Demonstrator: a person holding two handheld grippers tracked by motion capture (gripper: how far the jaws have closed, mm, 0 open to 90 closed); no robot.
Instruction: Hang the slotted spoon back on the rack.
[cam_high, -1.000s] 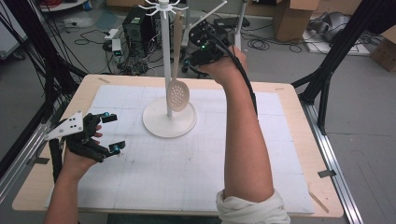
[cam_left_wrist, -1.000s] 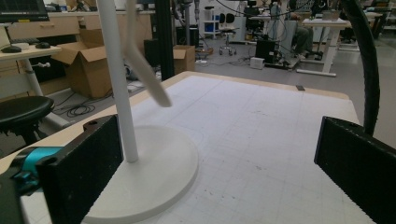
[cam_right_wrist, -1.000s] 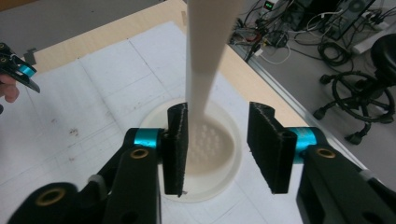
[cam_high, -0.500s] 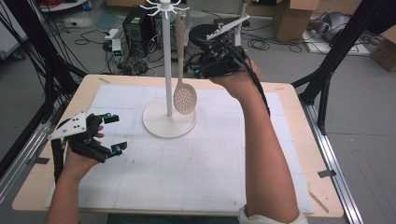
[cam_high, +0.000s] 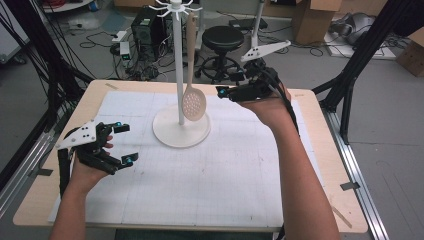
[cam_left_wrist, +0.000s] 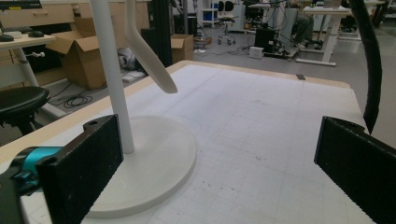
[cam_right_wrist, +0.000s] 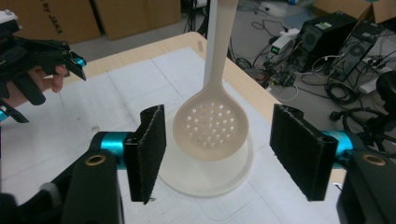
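Slotted spoon (cam_high: 194, 104) hung from the white stand (cam_high: 181, 131) near the table's (cam_high: 320, 165) far edge, right gripper (cam_high: 226, 93) just beside its bowl, jaws just opening, nothing gripped, left gripper (cam_high: 124, 144) wide, empty, near the left edge.

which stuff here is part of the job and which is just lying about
Job:
- slotted spoon, hanging on the stand
- stand
- right gripper, jaws just opening, nothing between them
- left gripper, open

Lying about:
- stool
- computer tower
- boxes

The slotted spoon's (cam_right_wrist: 211, 122) handle and the stand's pole (cam_left_wrist: 111, 74) run past the top edge.
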